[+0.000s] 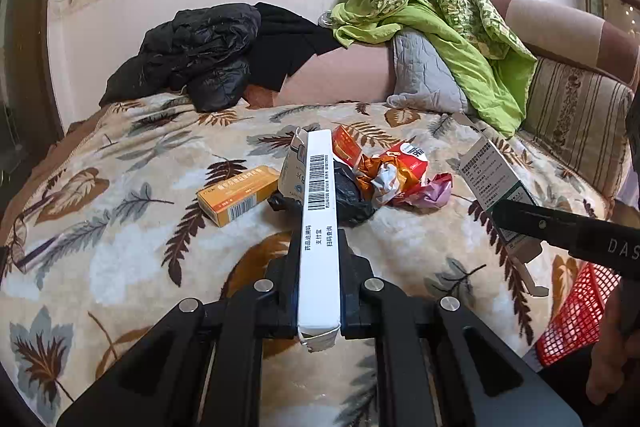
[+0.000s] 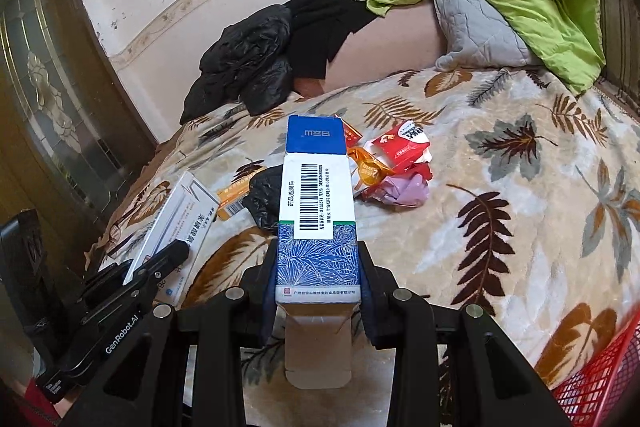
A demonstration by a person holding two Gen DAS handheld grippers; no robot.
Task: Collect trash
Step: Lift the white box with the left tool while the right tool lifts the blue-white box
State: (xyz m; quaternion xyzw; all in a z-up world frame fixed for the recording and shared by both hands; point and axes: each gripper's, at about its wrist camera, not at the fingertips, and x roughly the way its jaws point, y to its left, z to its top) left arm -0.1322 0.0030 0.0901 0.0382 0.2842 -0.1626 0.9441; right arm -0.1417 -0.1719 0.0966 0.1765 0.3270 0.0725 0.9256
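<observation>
while each gripper clamps a box, the red basket (image 2: 600,383) is cut off at the frame edge.

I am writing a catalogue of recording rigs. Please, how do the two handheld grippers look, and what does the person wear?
Both the left gripper and the right gripper are matte black, with angular link arms joined by round silver pins. White lettering runs along their sides: "GenRobot.AI" on the left one, "DAS" on the right one. At the left hand a bit of red sleeve shows. No cables are visible.
</observation>
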